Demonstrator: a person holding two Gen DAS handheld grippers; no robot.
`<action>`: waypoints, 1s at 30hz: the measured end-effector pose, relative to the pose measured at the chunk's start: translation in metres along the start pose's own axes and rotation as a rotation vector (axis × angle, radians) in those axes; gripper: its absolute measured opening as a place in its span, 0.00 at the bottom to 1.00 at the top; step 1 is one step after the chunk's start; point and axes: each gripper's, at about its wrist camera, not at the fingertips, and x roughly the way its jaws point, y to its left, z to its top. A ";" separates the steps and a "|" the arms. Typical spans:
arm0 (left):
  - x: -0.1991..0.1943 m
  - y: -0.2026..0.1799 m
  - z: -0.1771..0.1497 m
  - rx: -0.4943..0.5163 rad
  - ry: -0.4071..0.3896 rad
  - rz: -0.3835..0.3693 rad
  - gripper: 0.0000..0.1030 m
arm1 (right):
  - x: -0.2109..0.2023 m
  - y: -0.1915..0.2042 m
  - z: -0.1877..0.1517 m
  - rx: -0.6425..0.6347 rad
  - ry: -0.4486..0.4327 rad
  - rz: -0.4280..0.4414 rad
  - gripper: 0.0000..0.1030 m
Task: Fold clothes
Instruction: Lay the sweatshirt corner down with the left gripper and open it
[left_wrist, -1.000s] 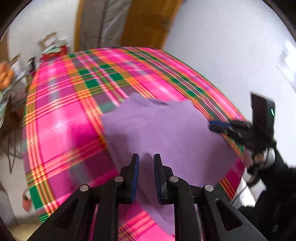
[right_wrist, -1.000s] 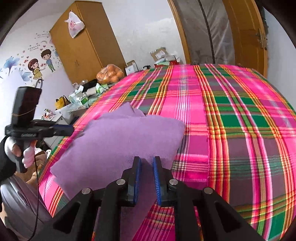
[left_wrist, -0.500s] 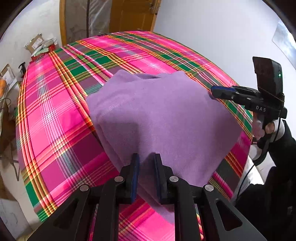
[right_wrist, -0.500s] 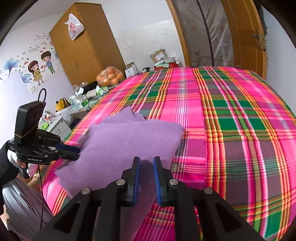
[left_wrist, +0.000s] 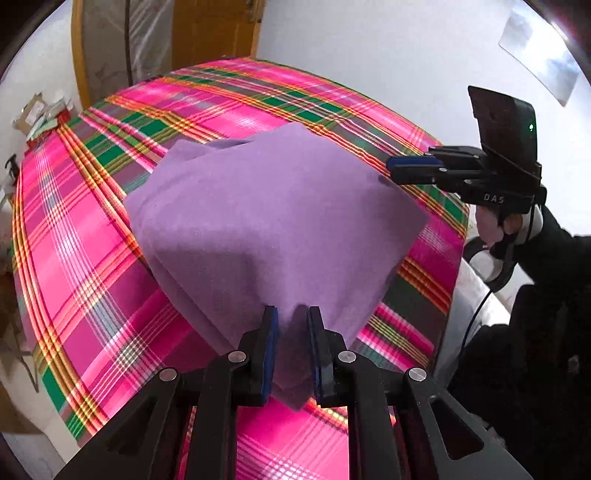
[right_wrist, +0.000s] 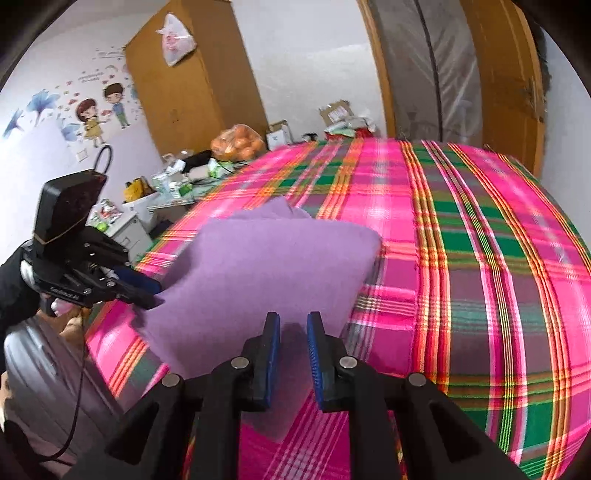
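Purple fleece cloth (left_wrist: 273, 214), soft, folded, on plaid bedsheet (left_wrist: 85, 266)

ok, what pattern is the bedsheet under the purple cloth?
Pink plaid with green, orange and yellow stripes on the bedsheet; clearest in the right wrist view.

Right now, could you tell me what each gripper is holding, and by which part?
Both hold the purple garment: the left gripper pinches one near corner, the right gripper the other, lifting that edge off the plaid bedspread.
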 end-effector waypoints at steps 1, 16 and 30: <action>0.002 -0.001 -0.002 0.012 0.014 0.012 0.16 | -0.001 0.002 -0.002 -0.010 0.005 0.006 0.16; 0.008 -0.005 -0.015 0.036 0.030 0.062 0.17 | 0.010 0.007 -0.028 -0.022 -0.001 -0.024 0.17; -0.009 0.004 0.006 -0.028 -0.052 0.135 0.17 | 0.008 0.000 -0.010 0.052 -0.036 -0.045 0.19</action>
